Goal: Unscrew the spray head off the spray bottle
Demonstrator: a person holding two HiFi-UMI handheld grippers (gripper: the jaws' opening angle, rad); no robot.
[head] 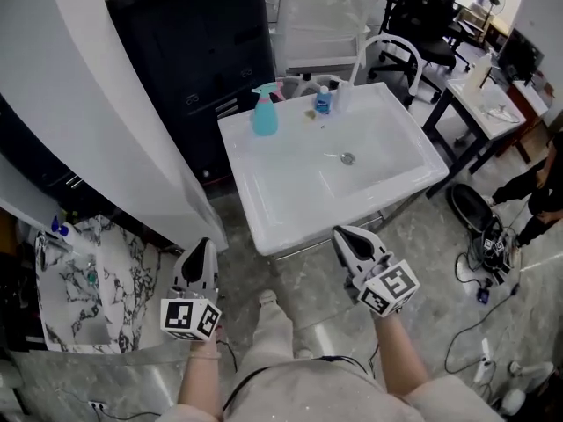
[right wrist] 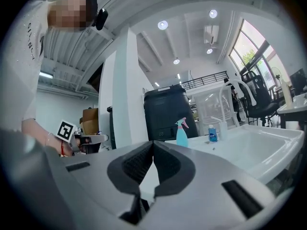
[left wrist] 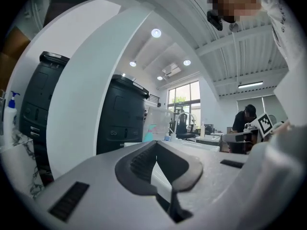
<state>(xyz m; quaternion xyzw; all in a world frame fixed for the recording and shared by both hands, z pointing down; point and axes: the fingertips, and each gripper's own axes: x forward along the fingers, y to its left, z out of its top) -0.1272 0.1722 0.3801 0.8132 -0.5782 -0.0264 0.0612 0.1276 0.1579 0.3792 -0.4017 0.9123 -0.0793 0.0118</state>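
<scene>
Nearest, low in the head view: left gripper (head: 204, 245) and right gripper (head: 342, 233), both held out level over the floor, short of the white sink (head: 255, 211); the right one's tips are just at the front rim, the left one is off the sink's left front corner, near a marble-patterned surface (head: 110, 280); each gripper's own view shows its jaws pressed together with nothing between them, which the head view cannot confirm from above.

Mid distance: the sink's drain (head: 348, 158) shows only from the head view; the right gripper view takes the basin edge-on.

Far edge of the sink: teal spray bottle (head: 264, 115) upright on the back left corner, spray head (head: 262, 90) on it, well apart from both grippers; right gripper view gets it clean just right of its jaw tips; left gripper view gives only a blurred teal patch above its tips, can't call it; small blue bottle (head: 323, 102) farther right along the same edge, beside the white arched faucet (head: 388, 46).

Behind: black cabinet (head: 193, 51) just past the spray bottle, white chair (head: 330, 20) to its right; left gripper view alone shows a seated person (left wrist: 247, 119) far off and a blue-capped bottle (left wrist: 10, 113) at its left edge; head view alone shows a desk (head: 493, 104) at the right.
</scene>
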